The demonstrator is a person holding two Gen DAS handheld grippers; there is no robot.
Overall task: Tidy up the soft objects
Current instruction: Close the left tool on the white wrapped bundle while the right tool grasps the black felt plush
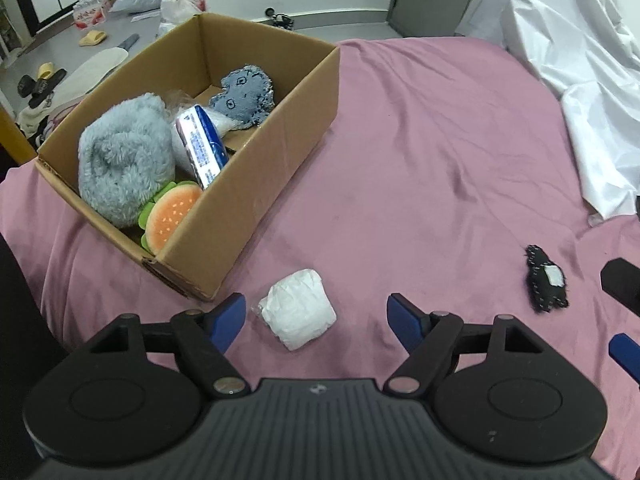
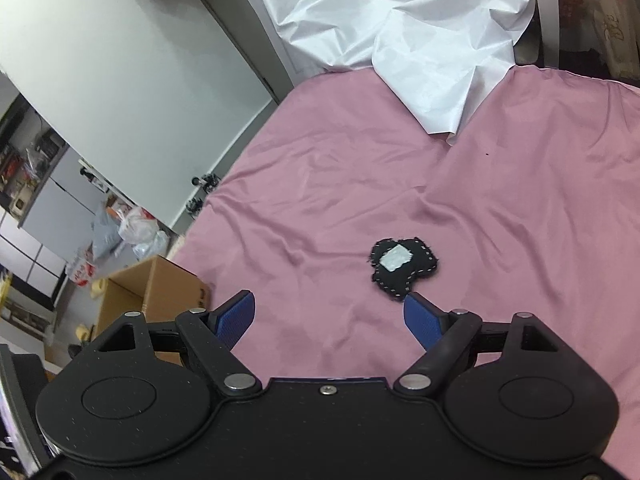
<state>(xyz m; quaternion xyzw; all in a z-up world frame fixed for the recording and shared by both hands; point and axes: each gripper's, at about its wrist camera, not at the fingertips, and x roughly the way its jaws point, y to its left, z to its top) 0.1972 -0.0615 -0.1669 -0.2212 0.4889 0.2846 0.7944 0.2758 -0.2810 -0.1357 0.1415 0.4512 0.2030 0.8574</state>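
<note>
An open cardboard box (image 1: 272, 168) stands on the pink bed sheet (image 1: 420, 160) at the left. It holds a grey fluffy toy (image 1: 120, 160), a plush burger (image 1: 170, 212), a blue-and-white packet (image 1: 202, 146) and a denim pouch (image 1: 244, 96). A white soft bundle (image 1: 298, 314) lies on the sheet between the fingers of my open left gripper (image 1: 316, 320). A black stitched pouch (image 2: 402, 266) with a white patch lies just ahead of my open, empty right gripper (image 2: 330, 314); it also shows in the left wrist view (image 1: 546, 278). The right gripper's fingers (image 1: 622, 288) show at that view's right edge.
A crumpled white plastic sheet (image 2: 400, 32) covers the far side of the bed. The box corner (image 2: 156, 292) shows left of the right gripper. Beyond the bed's left edge the floor holds bags (image 1: 182, 2), slippers (image 1: 92, 38) and other clutter.
</note>
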